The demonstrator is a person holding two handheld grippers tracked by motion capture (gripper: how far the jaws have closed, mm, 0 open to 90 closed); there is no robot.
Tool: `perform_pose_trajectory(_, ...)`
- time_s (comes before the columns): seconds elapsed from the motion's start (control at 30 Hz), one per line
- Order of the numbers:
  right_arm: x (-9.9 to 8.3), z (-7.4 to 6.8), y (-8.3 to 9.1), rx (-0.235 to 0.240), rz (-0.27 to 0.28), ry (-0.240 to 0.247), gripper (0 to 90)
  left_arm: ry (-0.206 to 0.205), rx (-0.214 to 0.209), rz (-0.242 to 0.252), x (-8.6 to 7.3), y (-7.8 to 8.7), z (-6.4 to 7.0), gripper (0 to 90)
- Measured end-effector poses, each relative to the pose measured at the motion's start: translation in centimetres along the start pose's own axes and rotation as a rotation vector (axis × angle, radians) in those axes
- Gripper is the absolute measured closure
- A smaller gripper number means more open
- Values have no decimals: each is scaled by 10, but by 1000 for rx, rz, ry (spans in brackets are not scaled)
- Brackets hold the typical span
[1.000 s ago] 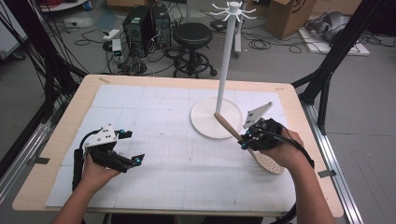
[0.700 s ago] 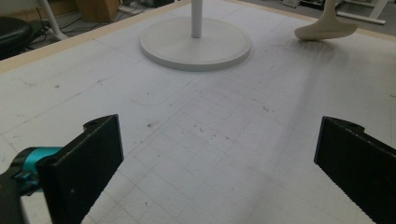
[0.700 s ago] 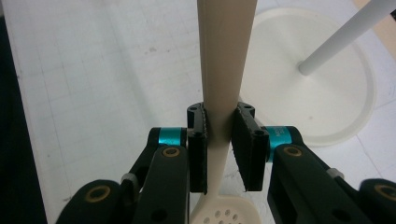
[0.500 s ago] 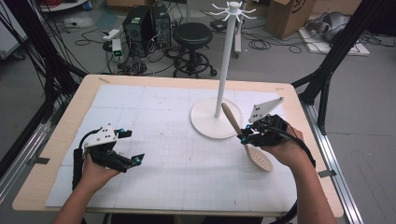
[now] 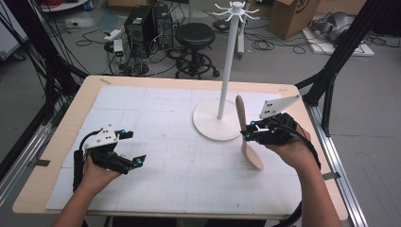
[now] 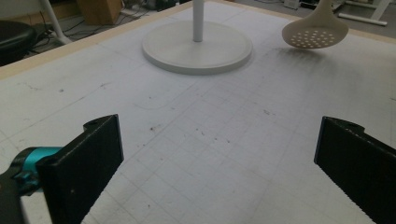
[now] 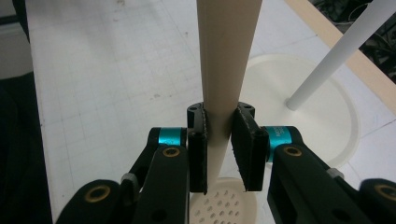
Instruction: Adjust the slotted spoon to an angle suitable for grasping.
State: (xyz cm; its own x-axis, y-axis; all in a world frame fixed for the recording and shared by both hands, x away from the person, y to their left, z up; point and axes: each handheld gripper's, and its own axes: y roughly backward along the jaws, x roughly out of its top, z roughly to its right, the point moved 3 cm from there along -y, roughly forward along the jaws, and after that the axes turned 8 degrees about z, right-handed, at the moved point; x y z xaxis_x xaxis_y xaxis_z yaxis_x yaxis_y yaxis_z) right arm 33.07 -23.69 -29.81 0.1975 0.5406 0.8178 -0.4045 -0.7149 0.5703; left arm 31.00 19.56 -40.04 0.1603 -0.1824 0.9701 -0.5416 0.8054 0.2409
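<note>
In the high view, the right gripper sat right of centre in the frame, its 2 jaws pinching the handle of a beige slotted spoon. The spoon stood nearly upright, handle tip up and perforated bowl down toward the tabletop. It hung just right of the round base of a white hook stand, whose pole rose to the top of the frame. The right gripper view showed the 2 black jaws pressed against the spoon's handle from both sides, the perforated bowl below them. The left gripper lay in the lower left of the high view, held in the person's left hand, its jaws spread wide with nothing between them. In the left gripper view, the spoon's bowl hung at the upper right, clear of the tabletop.
</note>
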Motion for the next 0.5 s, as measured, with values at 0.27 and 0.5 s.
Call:
perform_pose_trajectory(0.27,2,2,6,-8,49,-12,773,-2,3,2,2,0,0,18)
perform_pose_trajectory(0.5,3,4,9,-12,70,-25,772,1,6,25,12,-1,0,18)
